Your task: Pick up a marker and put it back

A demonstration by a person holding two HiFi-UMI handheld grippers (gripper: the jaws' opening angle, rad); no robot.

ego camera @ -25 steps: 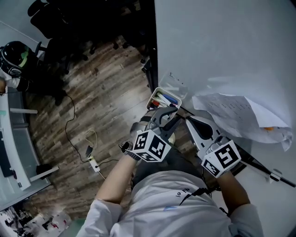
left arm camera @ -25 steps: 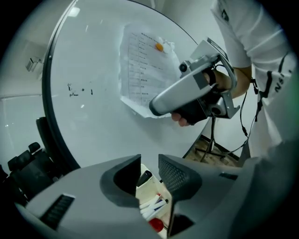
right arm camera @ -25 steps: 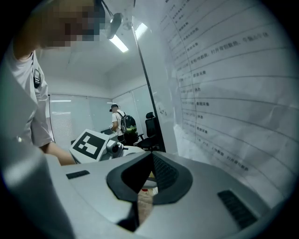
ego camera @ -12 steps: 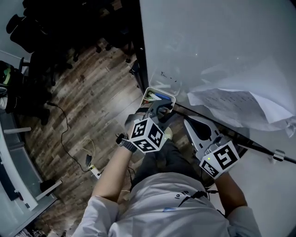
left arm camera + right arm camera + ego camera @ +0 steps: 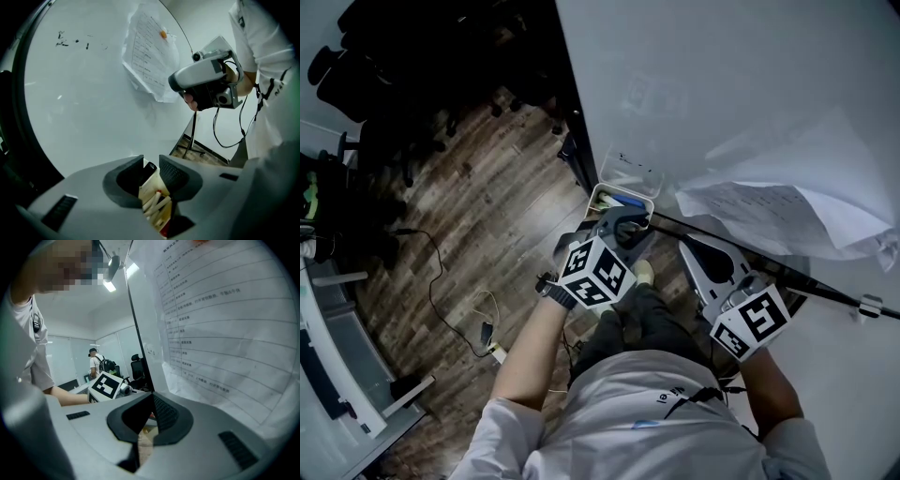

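Towards nine o'clock in the head view the wooden floor (image 5: 469,206) lies well apart from the work. Just right of centre a small white box (image 5: 598,193) hangs at the lower corner of the whiteboard (image 5: 722,84), presumably so that pens are at hand for whoever writes there. The left gripper (image 5: 625,223) sits just at six o'clock of that box, tipped nose-down; that is the sensible way in, since the pens stand on end and can only be reached from above. In the left gripper view its jaws stand a little apart and have just been closing, with the black cap of a marker (image 5: 149,167) between them; the other pens (image 5: 157,204), white with red ends, lie lower in the box at six o'clock of the cap. The pads appear not to pinch the cap yet, though the angle is poor. The marker is thus in the box, roughly upright, and is judged either about to be lifted or just set back. Towards four o'clock of the left gripper the right gripper (image 5: 686,246) is held near the board's lower edge, its jaws closed tip to tip on nothing, probably parked so as not to crowd the box. At two o'clock of it a printed sheet of paper (image 5: 778,211) hangs on the board, curling away from it; it has no part in the task.
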